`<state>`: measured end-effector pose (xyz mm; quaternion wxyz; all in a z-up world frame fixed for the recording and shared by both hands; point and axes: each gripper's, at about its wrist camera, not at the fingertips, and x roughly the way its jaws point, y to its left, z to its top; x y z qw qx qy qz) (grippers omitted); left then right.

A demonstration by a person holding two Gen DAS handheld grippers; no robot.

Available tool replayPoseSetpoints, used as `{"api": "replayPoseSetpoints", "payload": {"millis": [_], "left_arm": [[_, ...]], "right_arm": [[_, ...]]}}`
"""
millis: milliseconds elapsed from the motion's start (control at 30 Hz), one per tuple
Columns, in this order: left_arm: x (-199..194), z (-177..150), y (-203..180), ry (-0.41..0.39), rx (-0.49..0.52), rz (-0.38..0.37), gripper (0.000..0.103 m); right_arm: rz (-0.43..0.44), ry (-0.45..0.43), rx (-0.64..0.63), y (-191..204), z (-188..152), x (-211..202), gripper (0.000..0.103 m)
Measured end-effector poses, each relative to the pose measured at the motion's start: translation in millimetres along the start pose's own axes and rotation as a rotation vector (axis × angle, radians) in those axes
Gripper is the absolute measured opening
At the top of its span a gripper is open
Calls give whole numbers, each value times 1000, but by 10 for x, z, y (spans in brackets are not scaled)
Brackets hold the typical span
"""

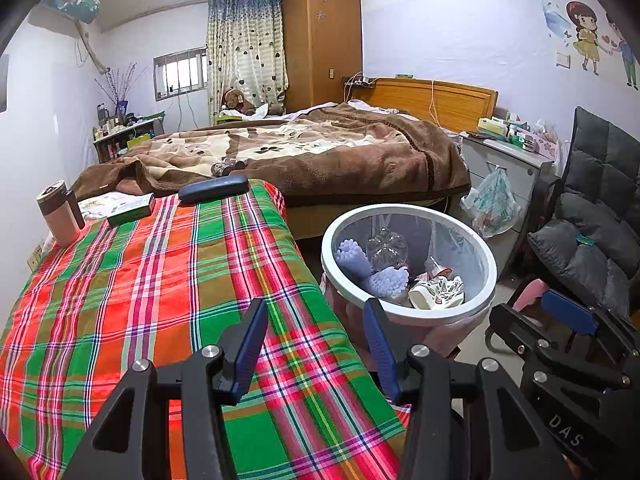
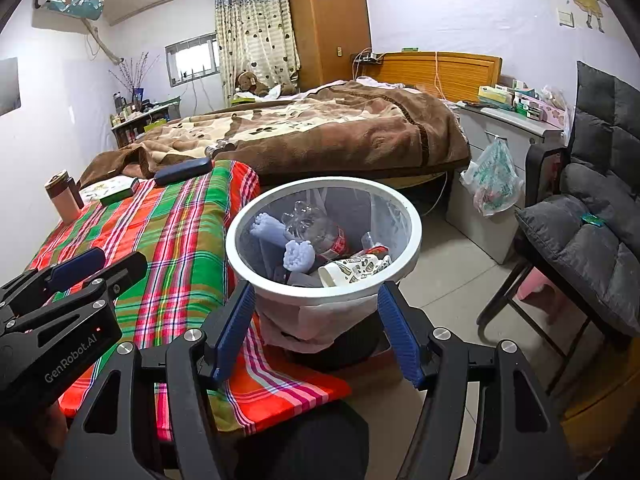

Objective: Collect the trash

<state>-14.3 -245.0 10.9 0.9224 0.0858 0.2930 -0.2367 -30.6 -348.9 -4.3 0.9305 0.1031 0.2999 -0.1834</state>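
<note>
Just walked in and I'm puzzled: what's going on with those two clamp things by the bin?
A person holds a gripper in each hand, tidying up trash. Both the left gripper and the right gripper are open and empty, poised near the bin beside the plaid table. The bin already holds a plastic bottle, a paper cup and other scraps.

At lower centre the left gripper (image 1: 316, 344) hangs with jaws apart, empty, over the plaid cloth (image 1: 160, 300). Just right stands a white-rimmed bin (image 1: 408, 312) holding a paper cup (image 1: 436, 292) and plastic bottle (image 1: 386, 246).
</note>
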Motion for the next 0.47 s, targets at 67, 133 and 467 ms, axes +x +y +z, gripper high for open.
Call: {"api": "replayPoseSetpoints", "payload": {"millis": [67, 133, 467], "left_arm": [[1, 0, -6, 1, 0, -1, 49], [0, -3, -5, 0, 0, 0, 49], [-10, -2, -4, 5, -6, -1, 49]], "right_arm": [[-1, 1, 0, 1, 0, 1, 65], [0, 2, -1, 6, -4, 1, 65], [0, 1, -1, 8, -3, 0, 65]]}}
